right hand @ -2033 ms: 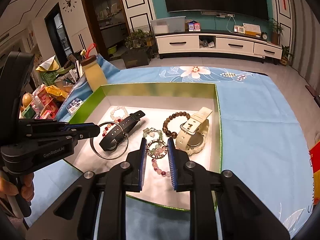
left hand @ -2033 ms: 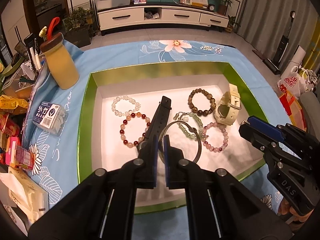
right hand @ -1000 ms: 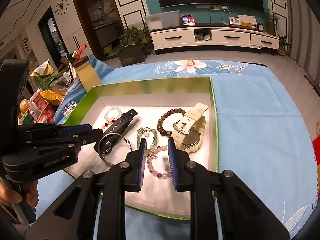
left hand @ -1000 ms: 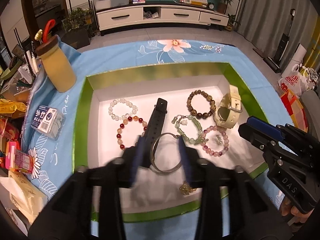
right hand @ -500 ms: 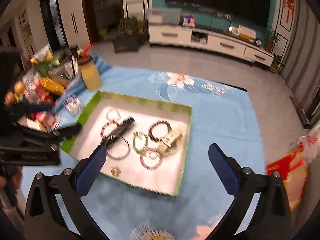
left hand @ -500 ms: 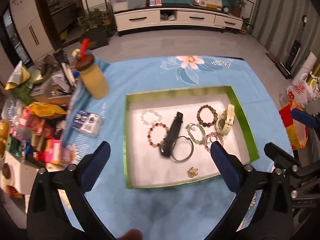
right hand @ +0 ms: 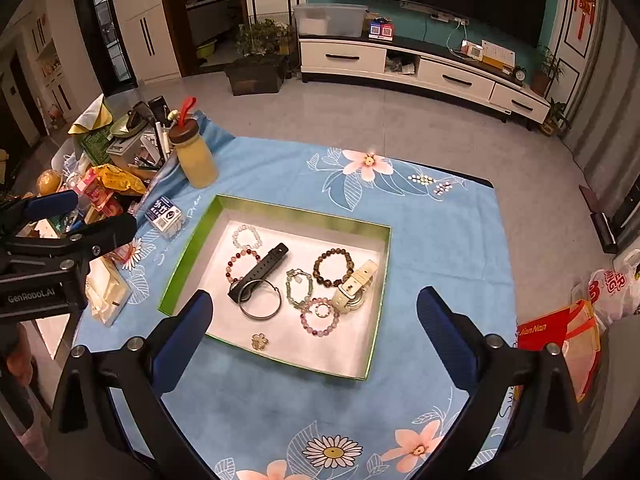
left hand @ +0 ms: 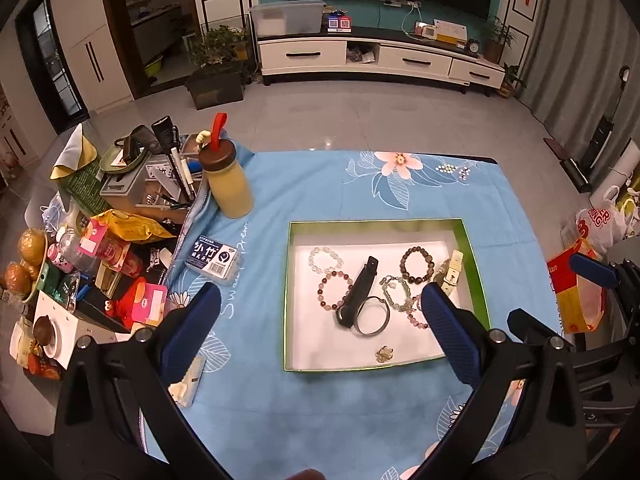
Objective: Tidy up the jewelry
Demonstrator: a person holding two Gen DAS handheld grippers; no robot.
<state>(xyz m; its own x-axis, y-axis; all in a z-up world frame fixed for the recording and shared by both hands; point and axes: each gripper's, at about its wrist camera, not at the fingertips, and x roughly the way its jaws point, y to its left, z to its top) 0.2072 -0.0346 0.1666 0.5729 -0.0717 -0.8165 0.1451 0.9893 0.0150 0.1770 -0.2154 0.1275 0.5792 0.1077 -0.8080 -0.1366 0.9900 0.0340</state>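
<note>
I have both grippers up above the blue flowered cloth (right hand: pixel 440 232), each with its jaws spread wide and nothing between the pads: the left gripper (left hand: pixel 320 308) and the right gripper (right hand: pixel 312 312) both look down on the green-rimmed tray (right hand: pixel 188 252), and neither touches anything. Nearest me on the tray's white floor lies a small gold flower charm (right hand: pixel 259 341), alone by the near wall. Just beyond it sits the plain metal bangle (right hand: pixel 260 304), overlapping the near end of the black strap (right hand: pixel 260 270). To the right of that lie a pink bead bracelet (right hand: pixel 320 317), a pale green bracelet (right hand: pixel 298 288) and the cream watch (right hand: pixel 356 286), which rests close to the right wall. Farther in I see a red bead bracelet (right hand: pixel 242 264), a dark brown bead bracelet (right hand: pixel 334 267) and, farthest left, a clear bead bracelet (right hand: pixel 246 237). Beyond the tray's left corner a small labelled box (right hand: pixel 164 211) lies on the cloth, and past it stands a yellow bottle (right hand: pixel 196 156) with a brown lid.
</note>
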